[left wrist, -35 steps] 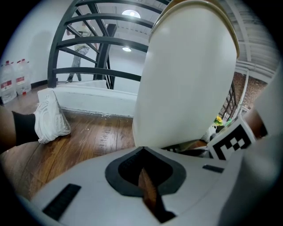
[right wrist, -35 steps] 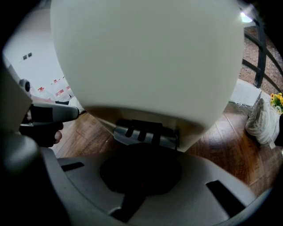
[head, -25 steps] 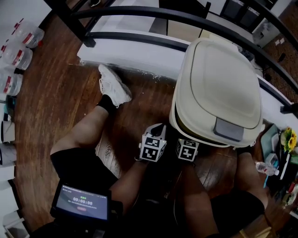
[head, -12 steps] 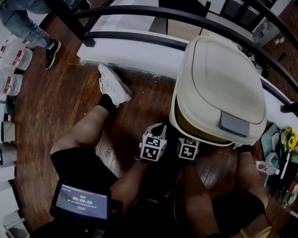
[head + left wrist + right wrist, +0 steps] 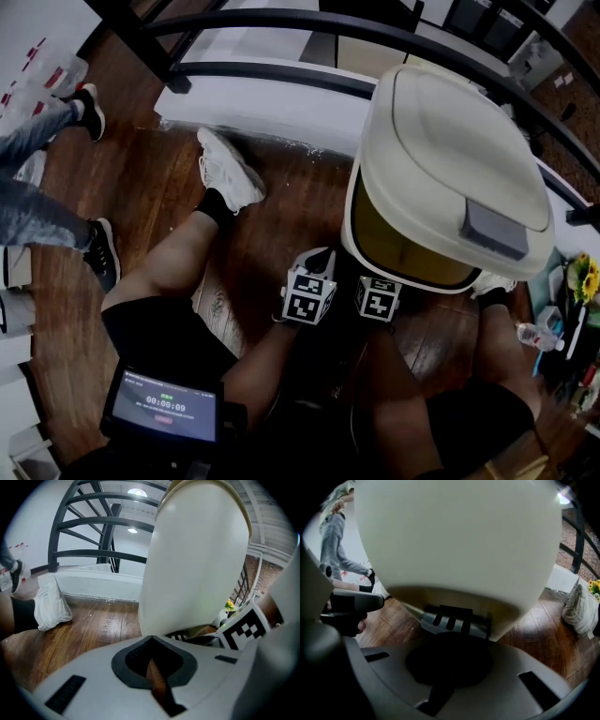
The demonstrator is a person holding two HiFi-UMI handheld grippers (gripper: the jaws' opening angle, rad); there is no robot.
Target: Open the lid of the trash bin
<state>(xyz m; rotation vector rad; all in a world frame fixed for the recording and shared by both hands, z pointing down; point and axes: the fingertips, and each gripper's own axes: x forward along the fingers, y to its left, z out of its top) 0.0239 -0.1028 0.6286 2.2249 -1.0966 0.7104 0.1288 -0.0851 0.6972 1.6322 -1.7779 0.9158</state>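
A cream trash bin (image 5: 398,239) stands on the wood floor, and its lid (image 5: 459,150) with a grey tab (image 5: 494,230) is lifted at the front, leaving a gap over the yellowish inner wall. Both grippers sit low at the bin's foot under their marker cubes. My left gripper (image 5: 307,295) is shut and empty beside the bin wall (image 5: 197,559), with only a thin slit between the jaws at their tip (image 5: 151,641). My right gripper (image 5: 377,300) is shut, its tip (image 5: 450,641) right against the silver pedal (image 5: 454,623) under the bin's base.
The seated person's white shoe (image 5: 228,172) rests left of the bin. Another person's legs (image 5: 47,206) pass at the far left. A black railing (image 5: 281,28) and a white ledge (image 5: 253,103) run behind. A timer screen (image 5: 167,408) lies on the thigh. A bottle (image 5: 536,337) is at the right.
The lid has swung up at its front, widening the gap over the bin's inside. Another person has walked in at the left. Both grippers stay at the bin's foot.
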